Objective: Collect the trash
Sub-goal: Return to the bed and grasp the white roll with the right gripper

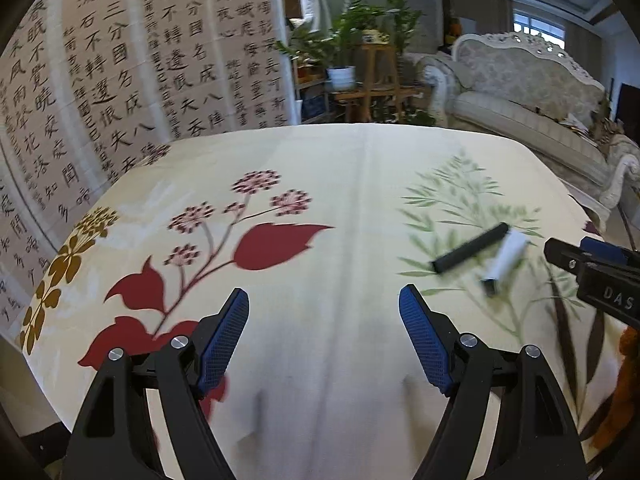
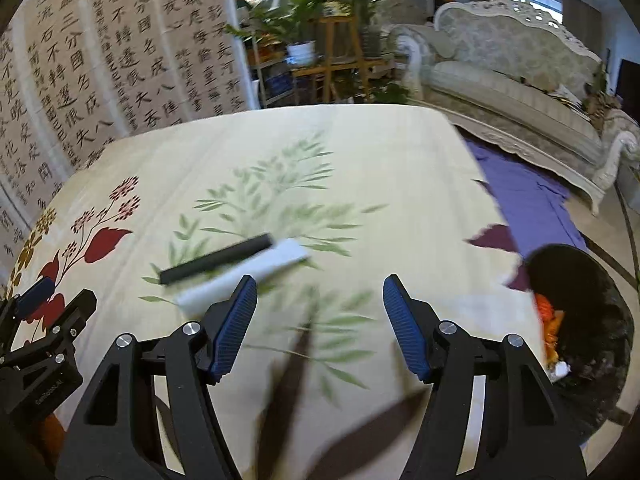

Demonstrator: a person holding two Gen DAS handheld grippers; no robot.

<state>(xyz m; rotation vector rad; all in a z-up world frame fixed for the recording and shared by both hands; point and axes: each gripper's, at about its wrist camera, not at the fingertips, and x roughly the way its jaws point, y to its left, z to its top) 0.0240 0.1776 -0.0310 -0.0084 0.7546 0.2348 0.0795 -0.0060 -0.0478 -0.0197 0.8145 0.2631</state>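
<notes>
A black stick (image 1: 470,247) and a white tube (image 1: 505,258) lie side by side on the flower-print tablecloth (image 1: 340,200). They also show in the right wrist view, black stick (image 2: 216,259) and white tube (image 2: 256,272). My left gripper (image 1: 324,332) is open and empty, hovering left of them. My right gripper (image 2: 320,320) is open and empty, just short of the white tube; its left finger covers part of the tube. It shows at the right edge of the left wrist view (image 1: 588,264). A black trash bin (image 2: 584,320) with orange and white scraps stands beside the table's right edge.
A calligraphy screen (image 1: 120,80) stands behind the table at left. Potted plants on wooden stands (image 1: 360,60) and an ornate sofa (image 1: 520,92) are at the back. A purple cloth (image 2: 528,200) lies on the floor right of the table.
</notes>
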